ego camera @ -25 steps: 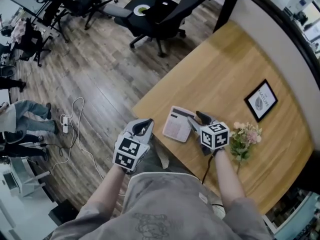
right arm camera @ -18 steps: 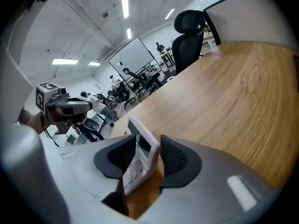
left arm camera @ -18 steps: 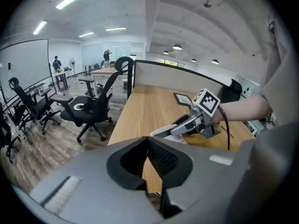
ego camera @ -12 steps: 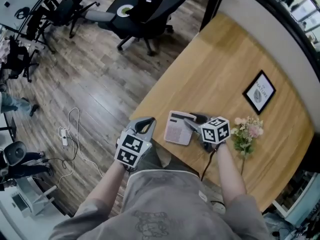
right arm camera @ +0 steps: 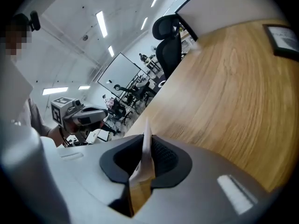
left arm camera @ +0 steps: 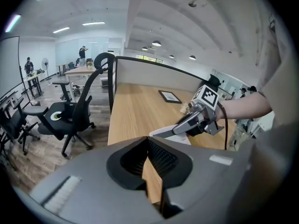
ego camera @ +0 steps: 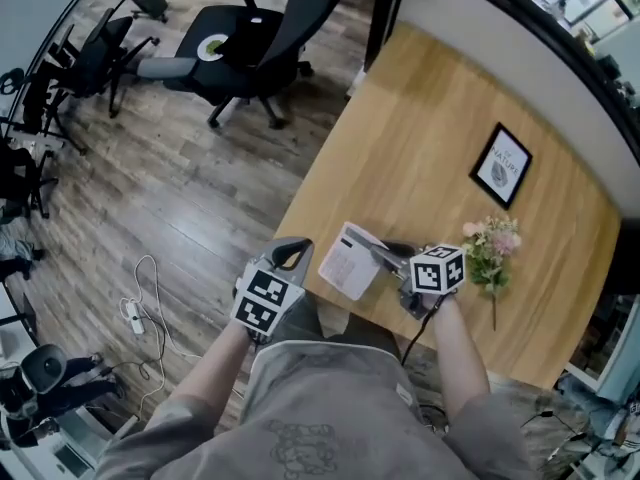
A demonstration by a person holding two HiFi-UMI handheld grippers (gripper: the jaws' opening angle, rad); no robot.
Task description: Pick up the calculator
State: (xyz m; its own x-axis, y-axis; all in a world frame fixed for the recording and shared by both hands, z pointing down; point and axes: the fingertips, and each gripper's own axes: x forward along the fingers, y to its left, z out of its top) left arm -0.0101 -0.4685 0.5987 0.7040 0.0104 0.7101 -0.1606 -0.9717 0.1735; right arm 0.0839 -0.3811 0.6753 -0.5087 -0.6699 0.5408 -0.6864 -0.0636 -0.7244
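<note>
The calculator [ego camera: 345, 264] is a white, flat slab near the wooden table's front edge [ego camera: 318, 200]. My right gripper [ego camera: 376, 253] reaches in from the right. Its jaws are closing, and the calculator's right edge [right arm camera: 146, 146] stands pinched between the pads. The left gripper view shows the same grip on the calculator [left arm camera: 169, 133] by my right gripper [left arm camera: 177, 127]. My left gripper [ego camera: 289, 252] hovers just off the table's edge, left of the calculator and apart from it. Its pads meet at the tips [left arm camera: 148, 146] with nothing between them.
A small bunch of pink flowers [ego camera: 490, 247] lies right of my right hand. A black picture frame [ego camera: 500, 165] lies farther back. A black office chair [ego camera: 252, 40] stands on the wood floor beyond the table. A white cable [ego camera: 140, 298] trails on the floor at left.
My right gripper's jaws have come together on the calculator's right edge; a second ago they stood wide around it. My left gripper has drifted slightly towards the table's edge.
</note>
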